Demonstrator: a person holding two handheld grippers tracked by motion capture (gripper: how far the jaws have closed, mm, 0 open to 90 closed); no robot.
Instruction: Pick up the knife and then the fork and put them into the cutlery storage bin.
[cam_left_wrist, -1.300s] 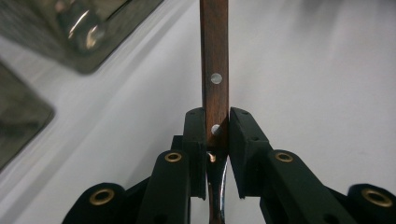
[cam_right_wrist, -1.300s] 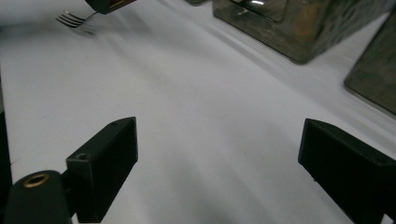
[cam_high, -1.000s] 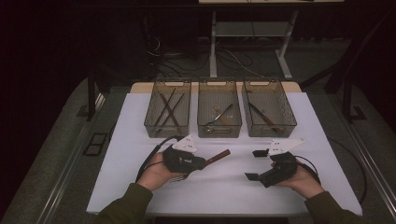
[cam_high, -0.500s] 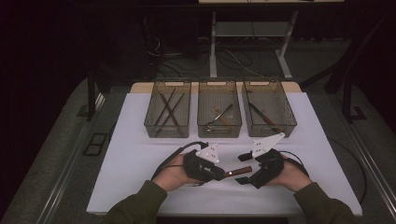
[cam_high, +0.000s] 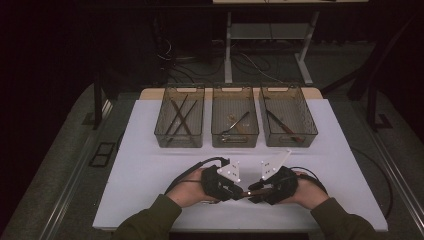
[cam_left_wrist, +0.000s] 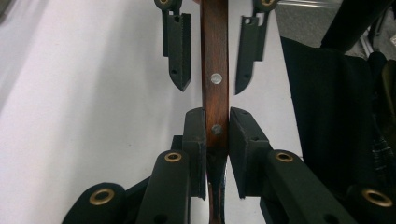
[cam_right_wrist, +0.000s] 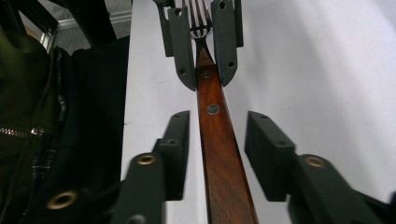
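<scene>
The left hand-held gripper (cam_left_wrist: 217, 135) clamps a wooden-handled metal fork (cam_left_wrist: 214, 60) above the white counter (cam_high: 150, 165). The right hand-held gripper (cam_right_wrist: 217, 140), jaws just closing, straddles the handle without touching. Open counter lies on both sides.

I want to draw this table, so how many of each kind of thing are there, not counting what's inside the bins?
clear bins: 3
fork: 1
grippers: 2, the left gripper clamped on the fork, the right gripper with jaws just closing beside it, gaps left
total: 6

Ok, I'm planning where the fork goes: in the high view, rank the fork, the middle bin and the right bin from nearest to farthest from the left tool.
1. The fork, clamped in the left tool.
2. The middle bin, straight ahead.
3. The right bin, ahead and rightward.
</scene>
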